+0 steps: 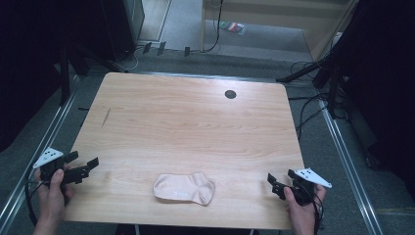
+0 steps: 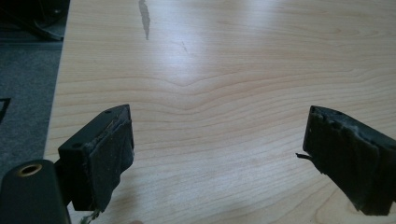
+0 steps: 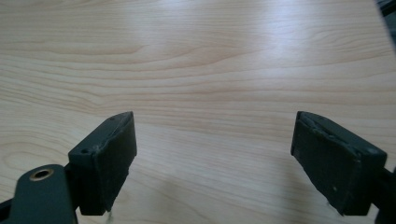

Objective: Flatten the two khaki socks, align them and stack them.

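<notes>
the left gripper (image 1: 84, 163) is held over the near left corner of the table (image 1: 186, 122), its jaws spread wide with nothing between them; in the left gripper view the two black pads (image 2: 114, 154) stand far apart over bare wood, touching nothing. the right gripper (image 1: 281, 182) is held over the near right corner, jaws likewise wide apart and empty, and its pads (image 3: 109, 161) in the right gripper view frame plain wood grain.

between the two grippers, well apart from each, a pale pink sock (image 1: 185, 188) lies flat and slightly crumpled near the front edge of the table. neither gripper touches it.

beyond the left fingers a thin dark streak (image 2: 144, 16) marks the wood. farther off, past the right fingers toward the far edge, sits a small round dark hole (image 1: 230, 94) in the tabletop.

the table is light wood with rounded corners. around it the floor is grey carpet (image 1: 274, 41), with metal rails (image 1: 350, 166) along both sides, black cables (image 1: 308, 107) trailing at the far right, and dark stands at the back. a small coloured packet (image 1: 233, 27) lies on the floor far behind.
</notes>
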